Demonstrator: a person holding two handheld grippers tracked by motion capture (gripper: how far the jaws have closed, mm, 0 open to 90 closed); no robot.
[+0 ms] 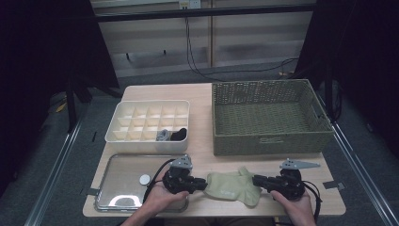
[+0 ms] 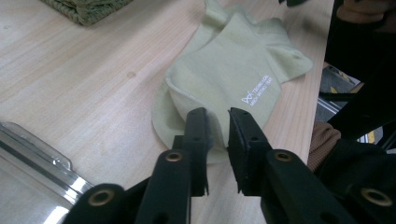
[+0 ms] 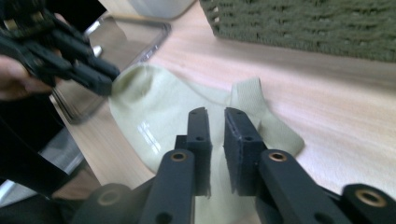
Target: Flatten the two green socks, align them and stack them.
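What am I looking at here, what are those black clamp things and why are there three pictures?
A person sits at a wooden table holding a hand-operated gripper in each hand. One picture looks down from above; the other two come from cameras riding on each gripper, looking along its black fingers.

On the table lie a pale green sock, a woven green basket, a white divided organizer box with small dark and grey items in it, and a metal tray.

The left gripper and right gripper sit at opposite ends of the sock, fingers slightly apart. Nothing looks firmly clamped.
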